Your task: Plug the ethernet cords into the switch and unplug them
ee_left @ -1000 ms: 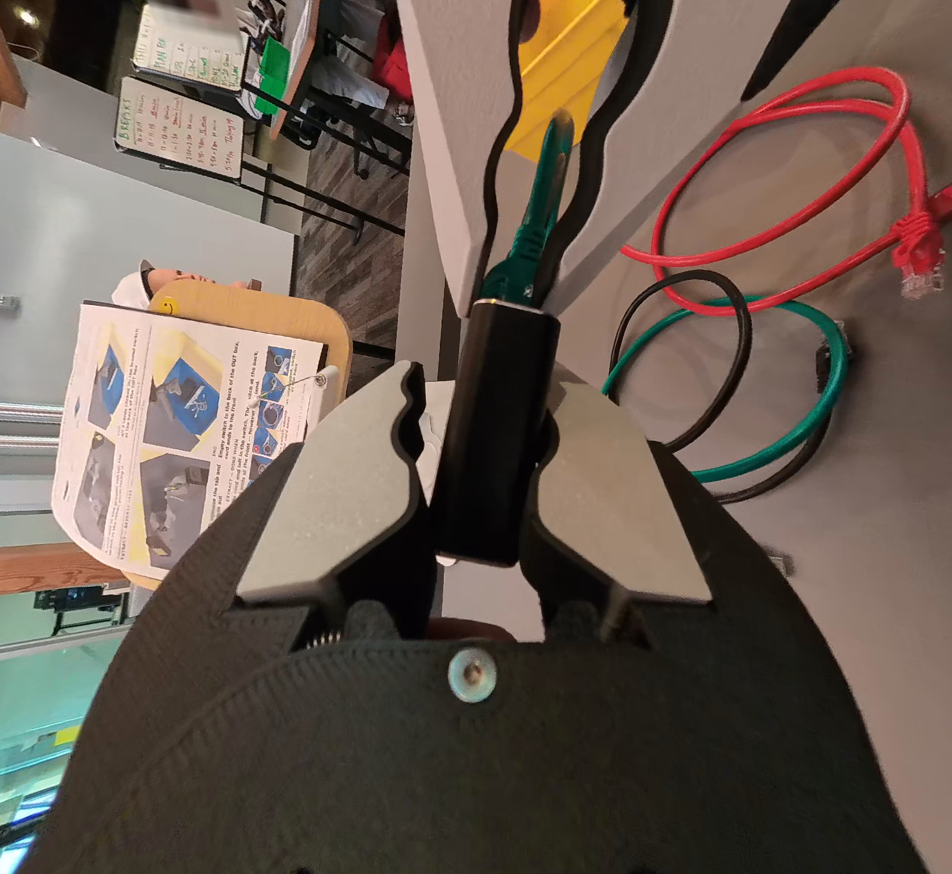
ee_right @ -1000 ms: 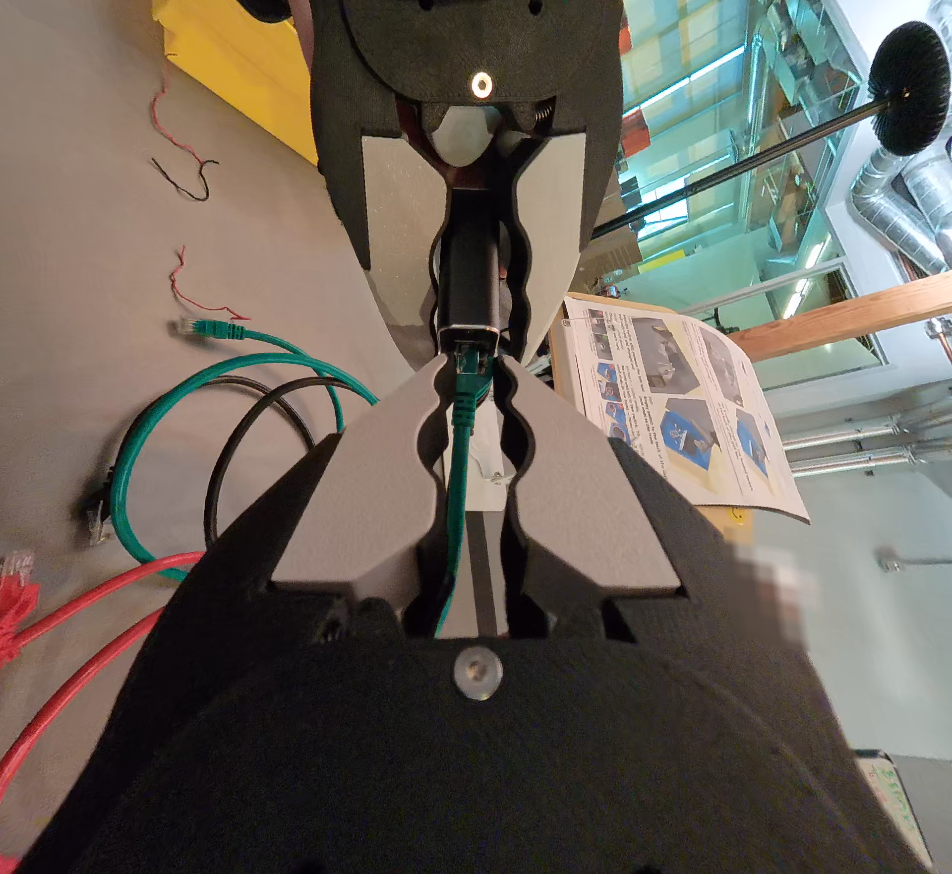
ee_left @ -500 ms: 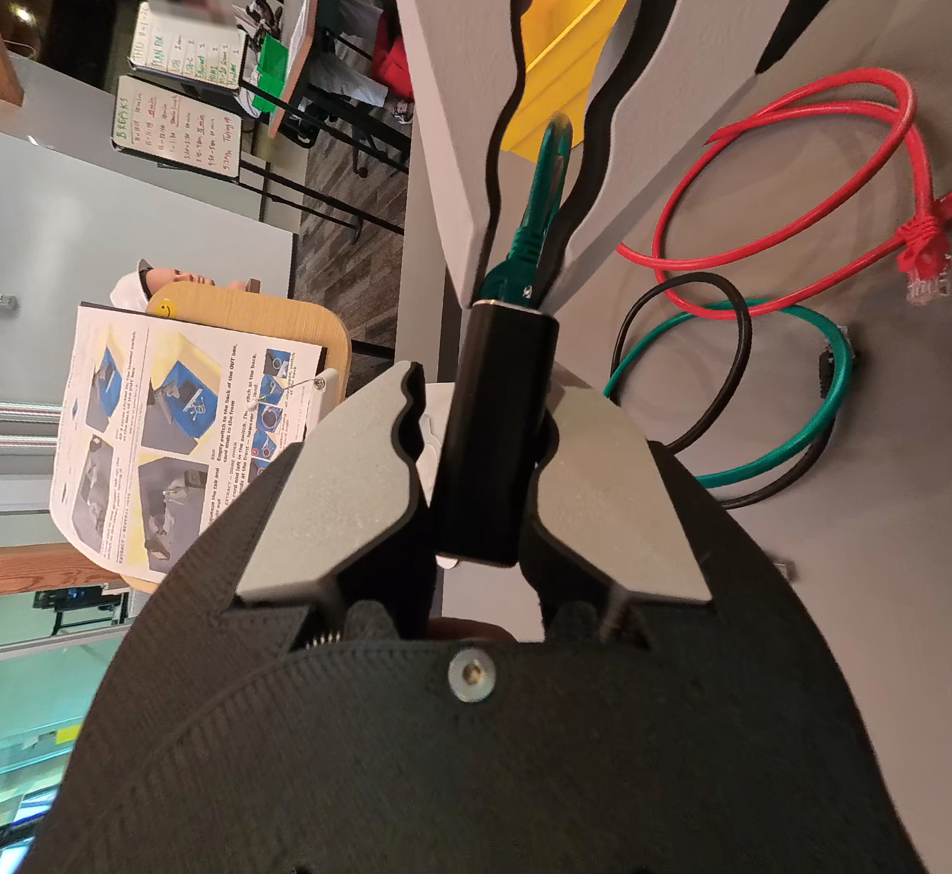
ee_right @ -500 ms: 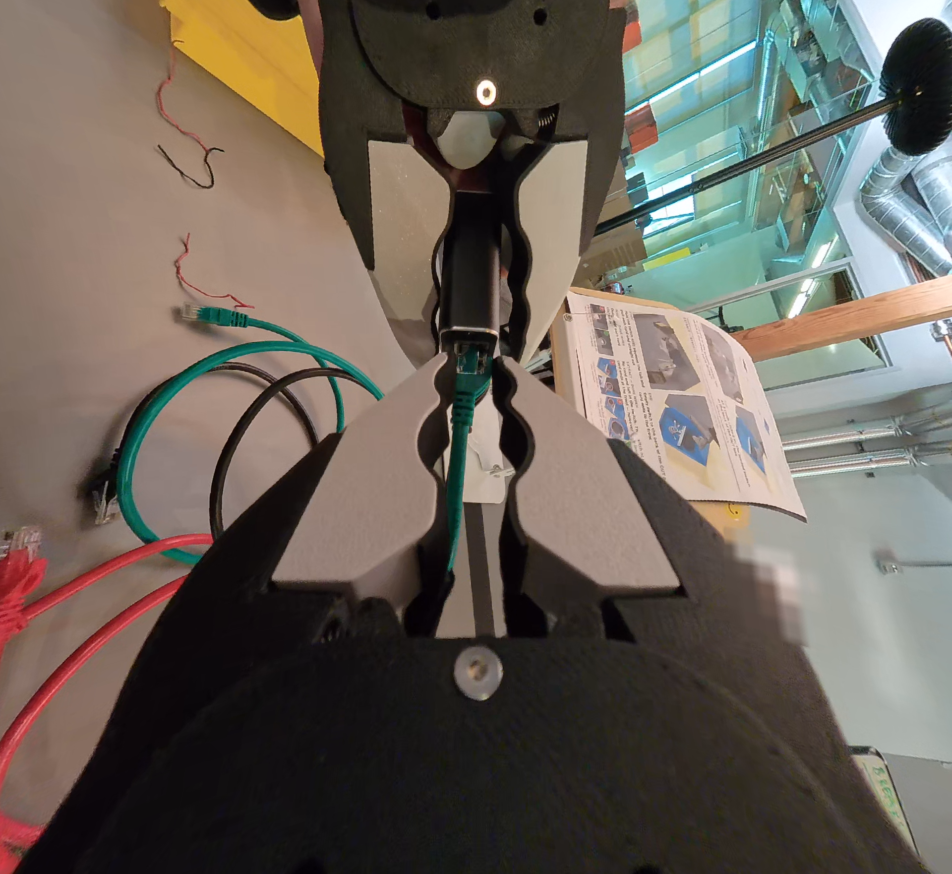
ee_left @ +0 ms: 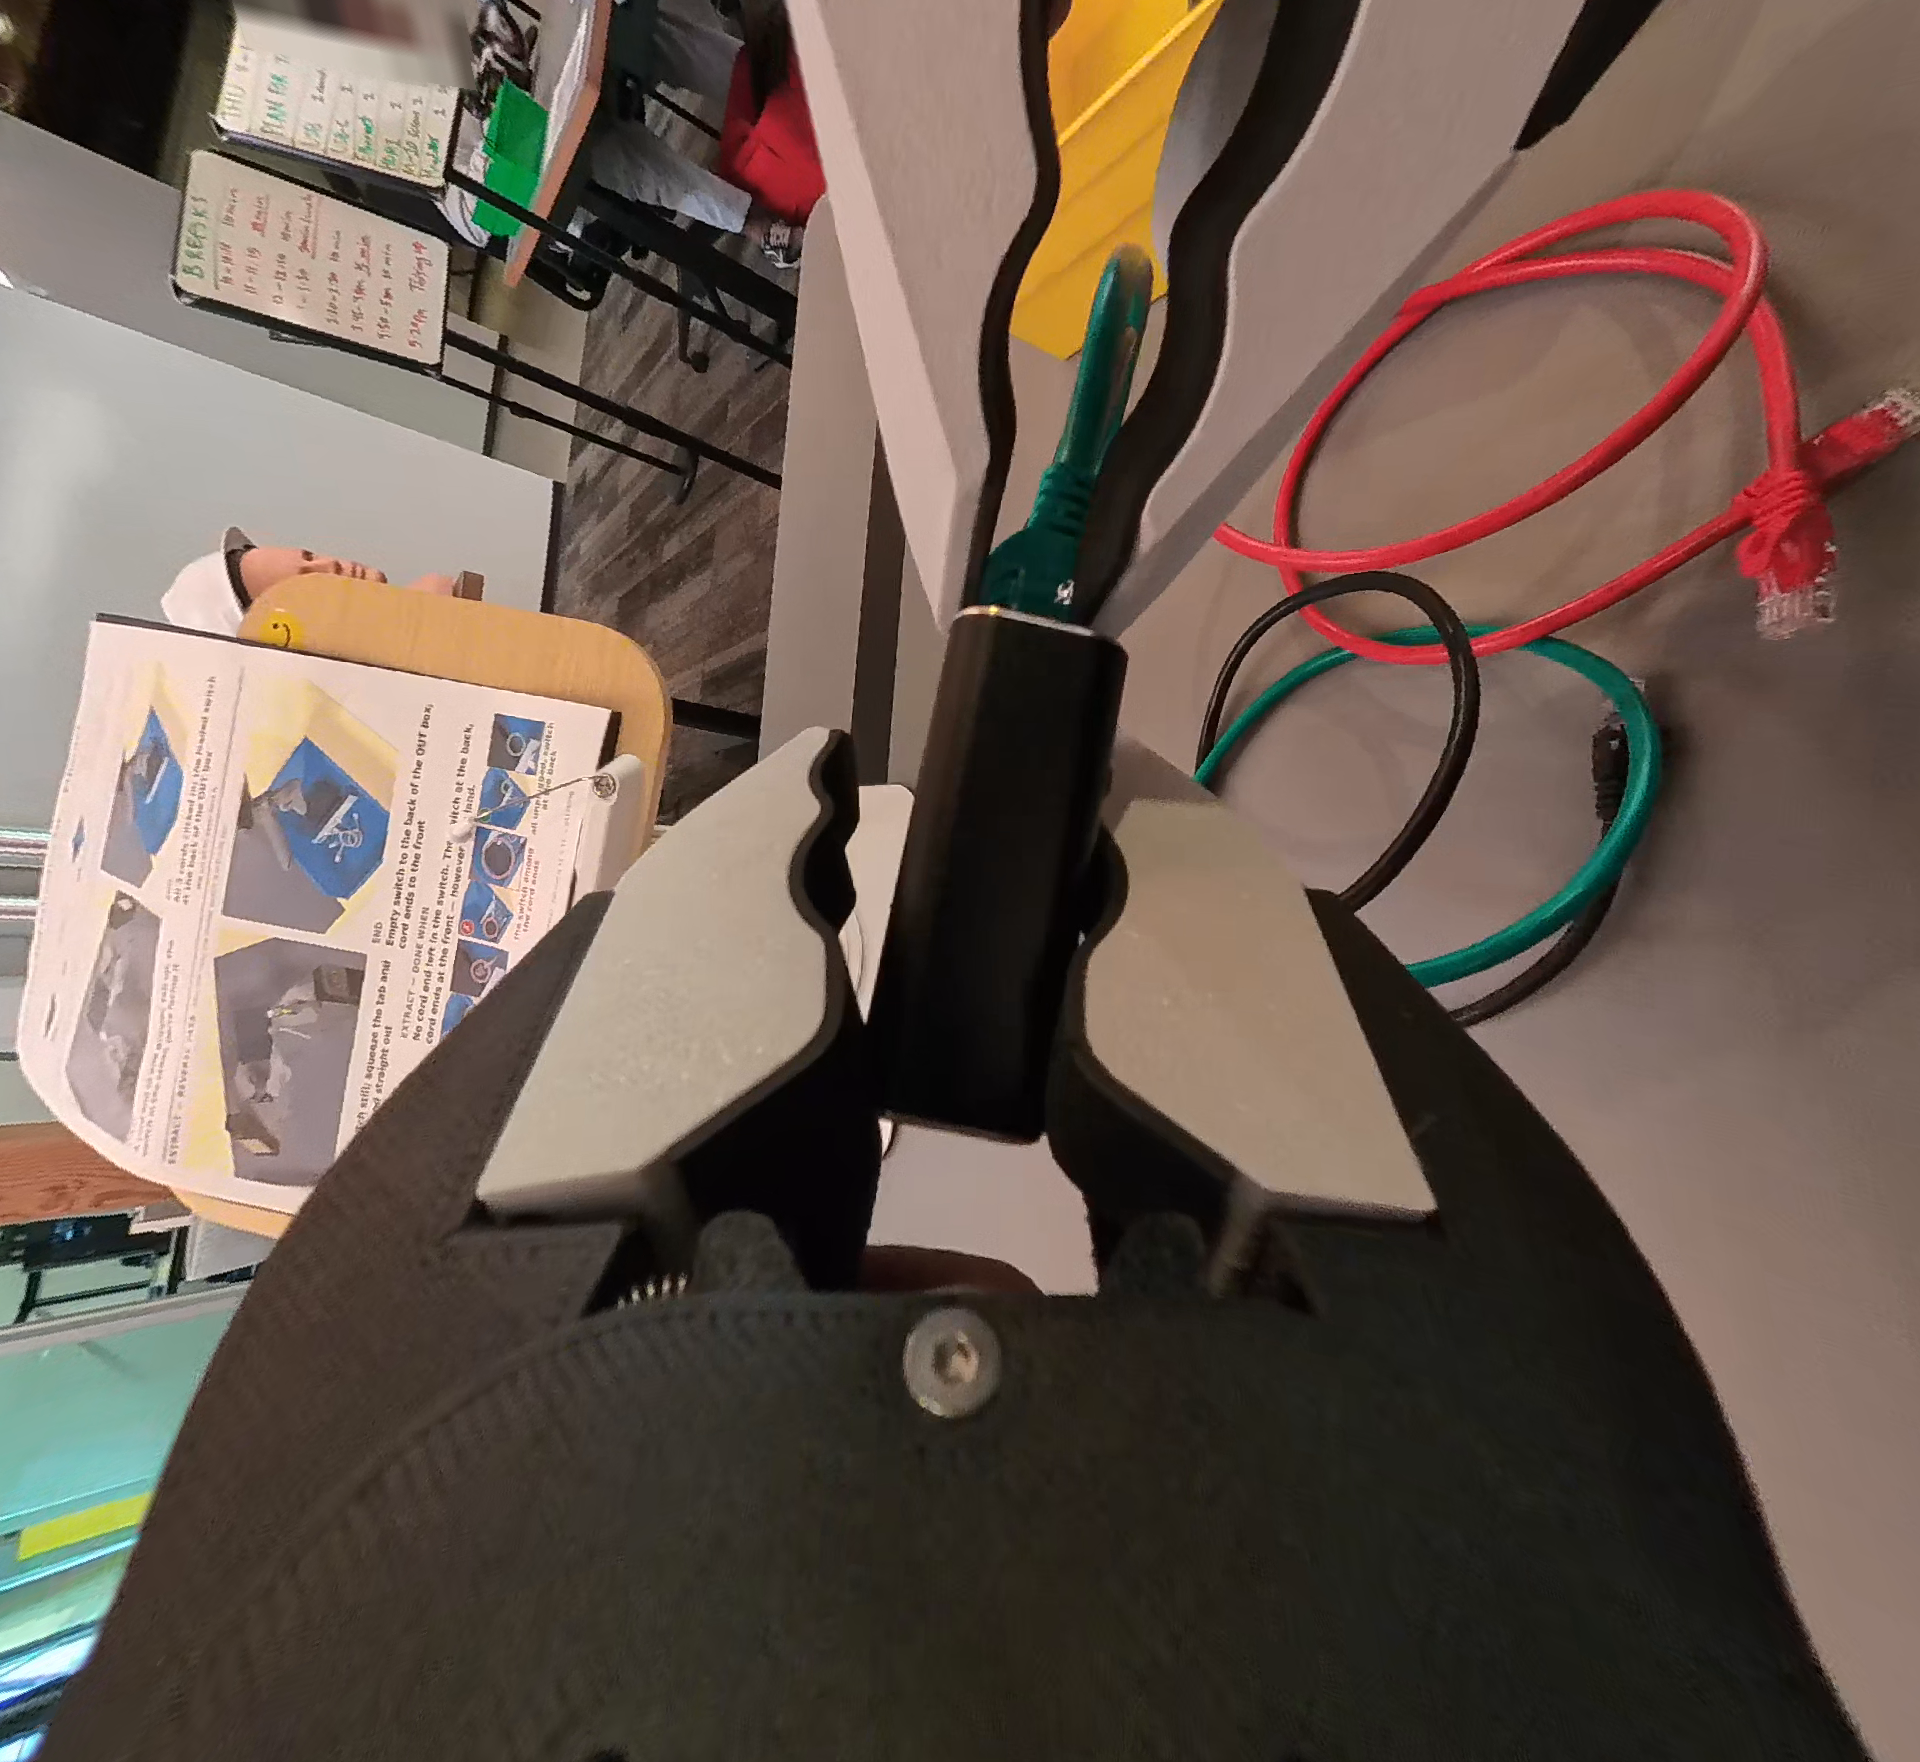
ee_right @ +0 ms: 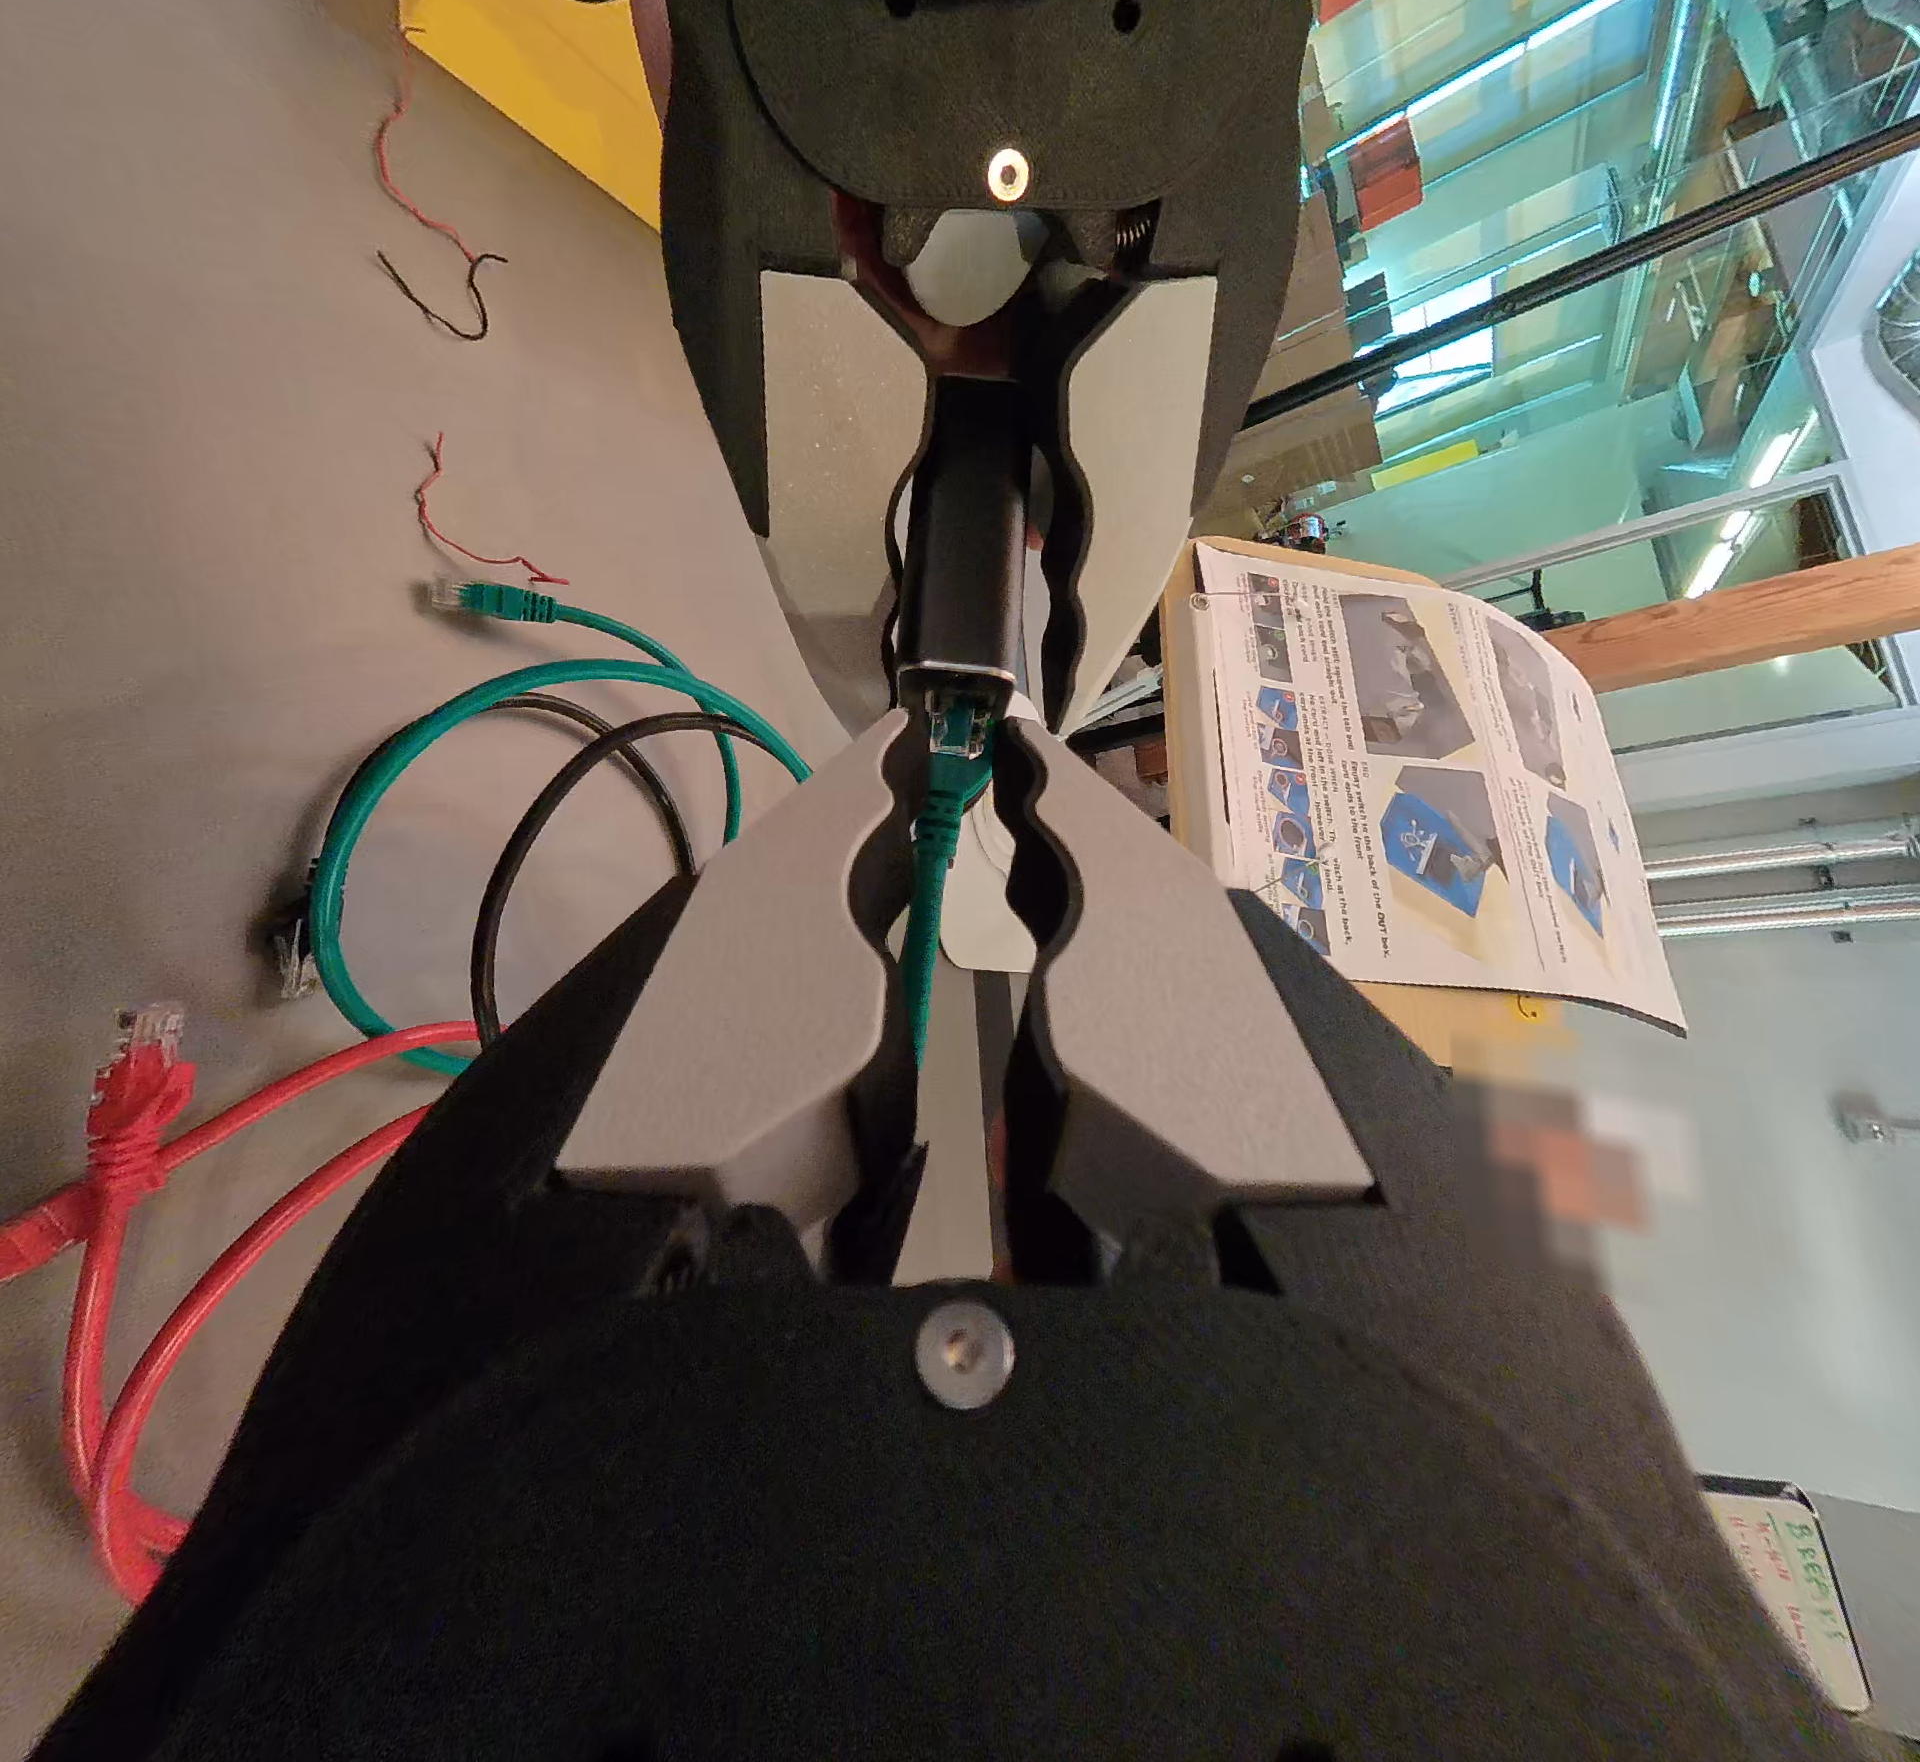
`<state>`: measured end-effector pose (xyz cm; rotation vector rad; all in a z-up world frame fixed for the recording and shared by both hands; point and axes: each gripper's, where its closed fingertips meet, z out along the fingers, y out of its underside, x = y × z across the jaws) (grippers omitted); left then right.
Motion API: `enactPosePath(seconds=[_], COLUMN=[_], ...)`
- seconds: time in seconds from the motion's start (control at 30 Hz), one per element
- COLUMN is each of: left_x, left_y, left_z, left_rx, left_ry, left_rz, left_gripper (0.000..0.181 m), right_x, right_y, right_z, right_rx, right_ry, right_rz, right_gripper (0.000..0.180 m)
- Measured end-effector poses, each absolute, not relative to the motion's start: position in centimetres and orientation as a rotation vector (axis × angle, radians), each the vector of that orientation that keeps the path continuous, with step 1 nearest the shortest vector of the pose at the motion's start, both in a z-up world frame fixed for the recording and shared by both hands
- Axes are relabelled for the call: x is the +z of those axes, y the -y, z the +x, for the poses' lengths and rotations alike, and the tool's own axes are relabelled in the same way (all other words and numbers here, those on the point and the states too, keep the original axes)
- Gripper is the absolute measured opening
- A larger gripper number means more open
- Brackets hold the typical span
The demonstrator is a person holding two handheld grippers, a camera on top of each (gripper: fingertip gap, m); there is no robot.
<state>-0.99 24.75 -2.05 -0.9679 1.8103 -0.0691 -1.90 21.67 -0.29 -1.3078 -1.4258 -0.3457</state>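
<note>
Switch, a small black box at frame centre, sits clamped in the left gripper. The right gripper pinches the green cord, its plug at the port; pull straight, tab squeezed.

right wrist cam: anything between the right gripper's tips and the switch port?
Only the green cord's plug. In the right wrist view it bridges the short gap from the right gripper into the black switch, which the left gripper holds.
</note>
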Motion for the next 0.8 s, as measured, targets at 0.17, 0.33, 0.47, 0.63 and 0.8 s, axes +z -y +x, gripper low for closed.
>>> enactPosePath(seconds=[0.17,0.33,0.47,0.63,0.8], left_x=[-2.12,-2.37,-2.71,-2.56,-2.25], left_y=[-24.82,-24.81,-24.64,-24.19,-24.13], left_z=[-0.89,-0.96,-1.12,-1.22,-0.99], left_rx=[-0.149,-0.192,-0.222,-0.234,-0.167], left_ry=[-1.786,-1.776,-1.786,-1.800,-1.809], left_rz=[-0.979,-1.004,-1.001,-0.975,-0.930], left_gripper=[0.039,0.038,0.038,0.037,0.037], right_x=[-0.02,-0.13,-0.22,0.12,0.01], right_y=[-21.77,-21.86,-21.57,-20.96,-21.10], right_z=[-1.86,-1.90,-2.13,-2.48,-2.27], right_rx=[-0.333,-0.306,-0.262,-0.117,-0.123], right_ry=[1.404,1.395,1.402,1.373,1.371], right_rz=[-1.320,-1.340,-1.338,-1.327,-1.328], right_gripper=[0.010,0.010,0.010,0.010,0.010])
